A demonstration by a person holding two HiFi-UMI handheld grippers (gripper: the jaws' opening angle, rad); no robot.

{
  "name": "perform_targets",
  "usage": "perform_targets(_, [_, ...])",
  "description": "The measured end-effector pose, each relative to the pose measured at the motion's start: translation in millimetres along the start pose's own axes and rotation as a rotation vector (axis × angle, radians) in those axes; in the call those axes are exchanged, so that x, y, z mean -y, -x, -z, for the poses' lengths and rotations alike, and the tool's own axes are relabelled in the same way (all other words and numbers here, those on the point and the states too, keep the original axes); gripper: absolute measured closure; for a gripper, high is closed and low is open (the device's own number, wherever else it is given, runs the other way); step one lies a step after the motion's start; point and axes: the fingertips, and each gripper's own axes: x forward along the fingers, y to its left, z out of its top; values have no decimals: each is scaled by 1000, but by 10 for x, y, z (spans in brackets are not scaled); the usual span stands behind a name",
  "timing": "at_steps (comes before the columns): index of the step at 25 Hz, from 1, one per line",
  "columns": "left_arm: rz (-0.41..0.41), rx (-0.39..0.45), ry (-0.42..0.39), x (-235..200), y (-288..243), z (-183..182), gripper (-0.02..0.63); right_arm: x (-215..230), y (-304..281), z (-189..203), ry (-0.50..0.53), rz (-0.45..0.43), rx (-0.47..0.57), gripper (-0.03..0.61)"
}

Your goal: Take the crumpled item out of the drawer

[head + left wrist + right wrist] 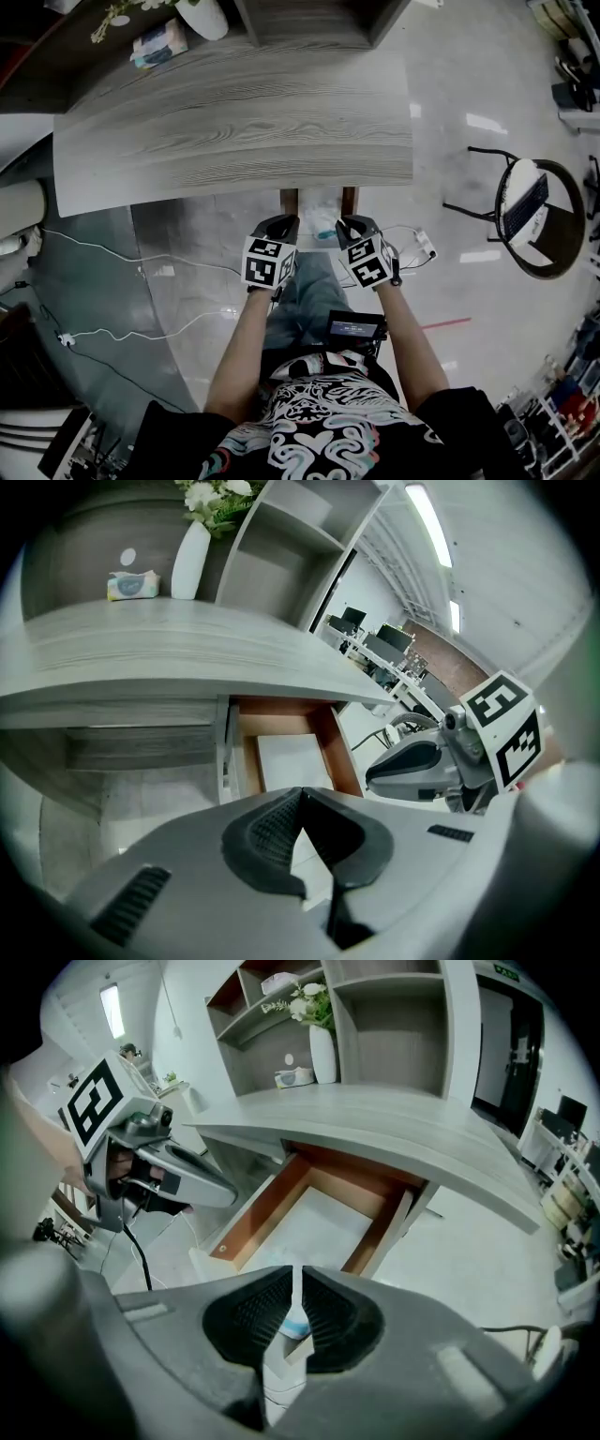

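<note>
- Drawer (290, 201) stands pulled out from under the grey desk top (234, 122), with its brown side walls and pale floor showing.
- The crumpled item (322, 223), a pale wad with a touch of blue, lies at the front end of the drawer and has not been lifted.
- The left gripper (283, 223) hangs just beside the drawer's left wall. In its own view the jaws meet at the tips with nothing between them.
- The right gripper (354, 226) hangs just beside the right wall. Its jaws are drawn in to a thin slit and grip nothing. In its own view the wad (292, 1321) sits directly beyond that slit, close to the drawer's front panel.
- The step in hand looks like the reach for the wad, and the right gripper seems better lined up for it.
- The jaws need spreading well apart before they go down, because a closed pair would only push the wad along the smooth drawer floor.
- A descent that straddles the bulk of the wad should work better than nipping a loose edge, which could tear or slip.
- The drawer is narrow, so the jaws should open along its length or keep centred, clear of the side walls.
- A straight lift should clear the drawer's front panel.
- The left gripper is best kept to the side, out of the lifting path.
</note>
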Motion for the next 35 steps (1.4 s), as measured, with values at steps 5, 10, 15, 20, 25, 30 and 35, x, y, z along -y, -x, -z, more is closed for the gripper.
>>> perform_targets(5, [4, -32, -3, 8, -106, 73, 611, -21, -166, 121, 57, -26, -57, 557])
perform_targets(10, [-5, -46, 23, -47, -176, 141, 611, -30, -302, 184, 118, -10, -88, 544])
perform_targets(15, [-3, -72, 30, -71, -218, 212, 611, -145, -433, 226, 136, -68, -130, 532])
perform_targets(20, [6, -78, 55, -44, -251, 243, 611, -166, -539, 294, 155, -66, -165, 509])
perform_targets(25, [-5, -69, 75, -72, -235, 238, 611, -176, -633, 318, 170, -57, -194, 506])
perform_targets(30, [-13, -52, 80, -136, -238, 196, 611, -125, -713, 325, 195, -27, -210, 508])
perform_targets(35, [-21, -61, 90, -192, -219, 254, 611, -133, -730, 368, 228, -23, -232, 560])
